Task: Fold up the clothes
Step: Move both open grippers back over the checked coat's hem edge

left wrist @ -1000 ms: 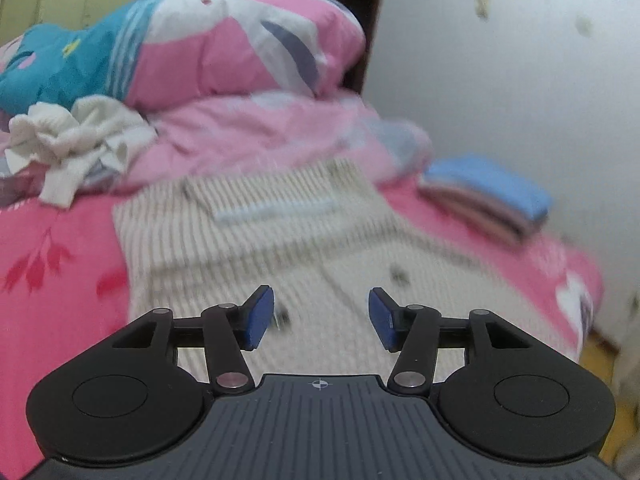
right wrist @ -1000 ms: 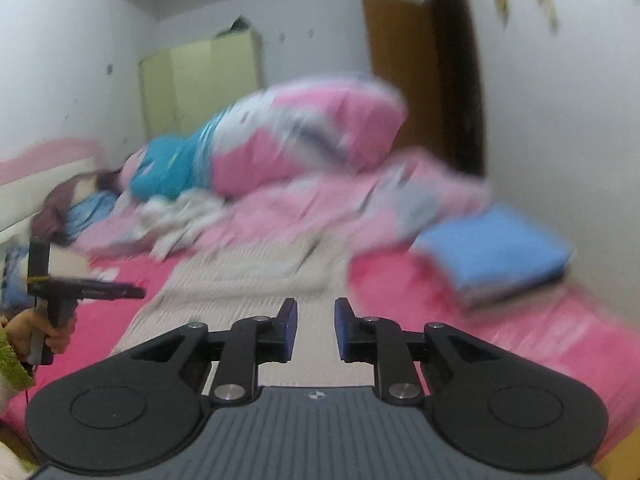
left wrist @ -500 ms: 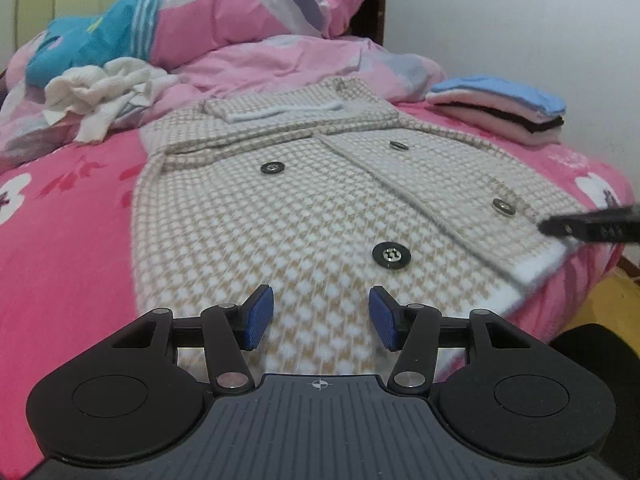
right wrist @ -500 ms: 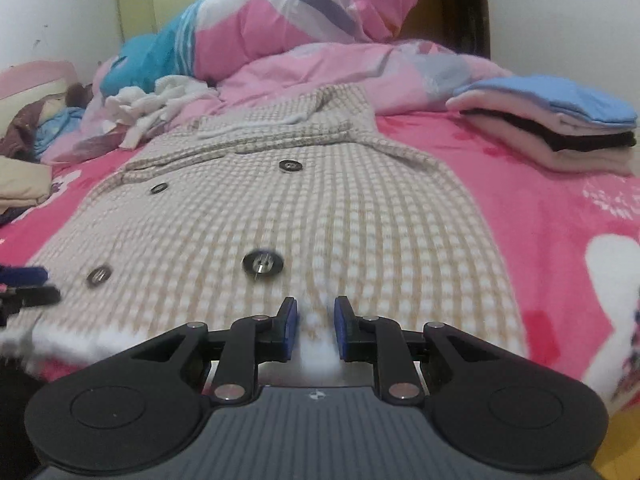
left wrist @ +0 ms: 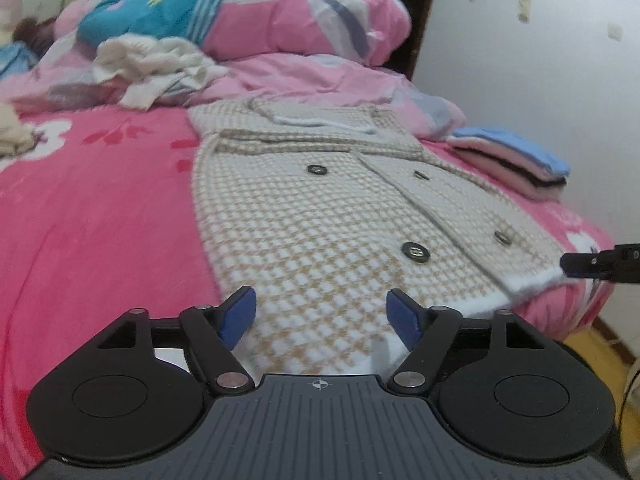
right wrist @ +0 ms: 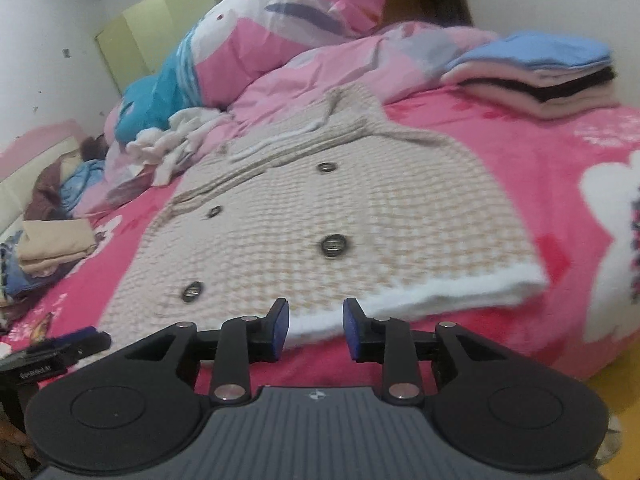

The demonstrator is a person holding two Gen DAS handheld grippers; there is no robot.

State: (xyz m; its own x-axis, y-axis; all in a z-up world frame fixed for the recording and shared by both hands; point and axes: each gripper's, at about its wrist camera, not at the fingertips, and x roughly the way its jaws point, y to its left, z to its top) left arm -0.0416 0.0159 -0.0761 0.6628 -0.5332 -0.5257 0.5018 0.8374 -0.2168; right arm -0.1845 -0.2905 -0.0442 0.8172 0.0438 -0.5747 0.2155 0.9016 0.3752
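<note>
Lying flat and front-up on the pink bedsheet (left wrist: 100,216), the houndstooth buttoned coat (left wrist: 320,220) is spread with its collar toward the pillows and its white hem at the near bed edge, a layout judged to suit folding from the hem upward. The left gripper (left wrist: 322,312) is held low over the hem's left part, its jaws opening wide with only fabric beneath and nothing pinched. The right gripper (right wrist: 313,326) is held just short of the white hem (right wrist: 420,300), its jaws narrower but opening, nothing between them. Both are apparently placed to take the hem corners. No containers are seen; finished garments are kept as a folded stack (right wrist: 540,76) beside the coat, and unfolded clothes (left wrist: 152,64) are heaped near the pillows.
</note>
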